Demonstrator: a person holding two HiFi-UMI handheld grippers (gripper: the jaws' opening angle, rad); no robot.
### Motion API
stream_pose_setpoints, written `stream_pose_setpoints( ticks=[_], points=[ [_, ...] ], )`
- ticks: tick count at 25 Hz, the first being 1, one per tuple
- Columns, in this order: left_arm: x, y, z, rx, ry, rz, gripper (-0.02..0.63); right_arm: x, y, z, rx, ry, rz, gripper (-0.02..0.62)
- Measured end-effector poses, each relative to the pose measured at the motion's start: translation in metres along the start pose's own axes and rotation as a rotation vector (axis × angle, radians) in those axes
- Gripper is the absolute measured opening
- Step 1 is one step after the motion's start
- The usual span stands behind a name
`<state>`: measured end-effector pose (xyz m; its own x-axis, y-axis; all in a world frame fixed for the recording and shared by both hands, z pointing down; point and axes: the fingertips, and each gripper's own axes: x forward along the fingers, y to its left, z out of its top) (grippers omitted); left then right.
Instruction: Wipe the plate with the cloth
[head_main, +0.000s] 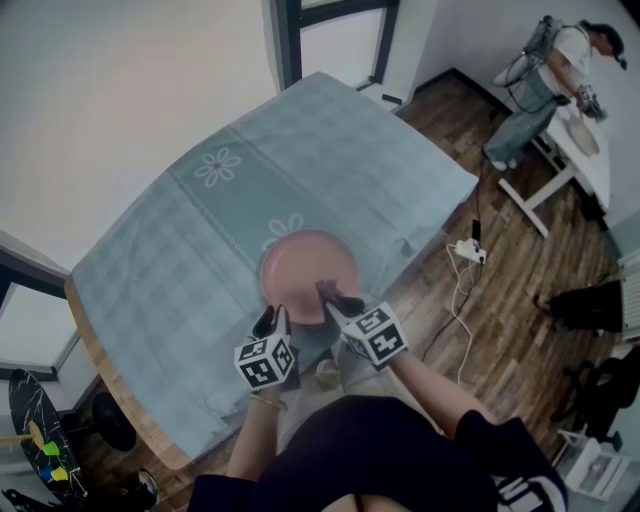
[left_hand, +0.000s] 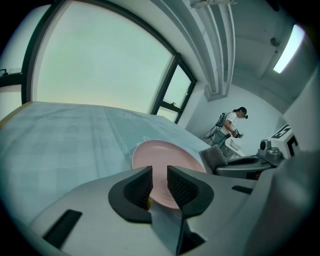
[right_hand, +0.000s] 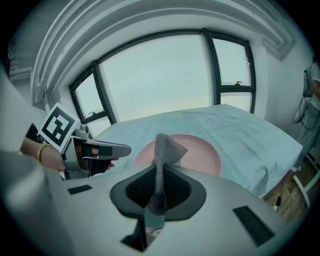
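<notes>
Pink round plate (head_main: 308, 268) lies flat on the desk (head_main: 150, 290), by its near edge. Only the right gripper view shows the grey knit cloth (right_hand: 167, 147) plainly — pinched upright in the right claw (right_hand: 160, 175). Left claw (left_hand: 159, 177) — spread, empty.

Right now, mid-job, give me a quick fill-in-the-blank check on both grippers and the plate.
1. The right gripper is shut on the grey ____.
2. The left gripper is open and holds ____.
3. The plate on the teal tablecloth is ____ in colour.
Missing words: cloth; nothing; pink.
</notes>
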<state>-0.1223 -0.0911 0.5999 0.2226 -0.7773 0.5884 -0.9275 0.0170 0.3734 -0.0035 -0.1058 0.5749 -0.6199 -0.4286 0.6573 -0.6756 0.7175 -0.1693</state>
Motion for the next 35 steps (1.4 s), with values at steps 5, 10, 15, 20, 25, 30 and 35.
stream_pose_setpoints(
  ticks=[5, 10, 15, 20, 25, 30, 35],
  points=[
    [-0.021, -0.021, 0.006, -0.007, -0.043, -0.021, 0.043, -0.024, 0.007, 0.005, 0.039, -0.068, 0.002, 0.034],
    [-0.042, -0.046, 0.002, 0.0, -0.063, -0.039, 0.015, -0.049, 0.016, -0.001, 0.064, -0.11, 0.004, 0.034],
    [-0.066, -0.075, -0.004, 0.01, -0.095, -0.045, 0.014, -0.079, 0.024, -0.005, 0.047, -0.147, 0.019, 0.034],
    [-0.093, -0.101, -0.017, 0.011, -0.117, -0.024, 0.014, -0.11, 0.031, -0.016, 0.003, -0.171, 0.026, 0.034],
    [-0.119, -0.114, -0.033, -0.003, -0.134, -0.006, 0.014, -0.136, 0.048, -0.027, -0.014, -0.188, 0.06, 0.034],
    [-0.138, -0.121, -0.045, -0.006, -0.156, 0.01, 0.014, -0.15, 0.054, -0.039, -0.011, -0.206, 0.073, 0.034],
    [-0.148, -0.125, -0.052, 0.002, -0.169, 0.014, 0.014, -0.157, 0.057, -0.046, -0.024, -0.214, 0.062, 0.034]
  ],
)
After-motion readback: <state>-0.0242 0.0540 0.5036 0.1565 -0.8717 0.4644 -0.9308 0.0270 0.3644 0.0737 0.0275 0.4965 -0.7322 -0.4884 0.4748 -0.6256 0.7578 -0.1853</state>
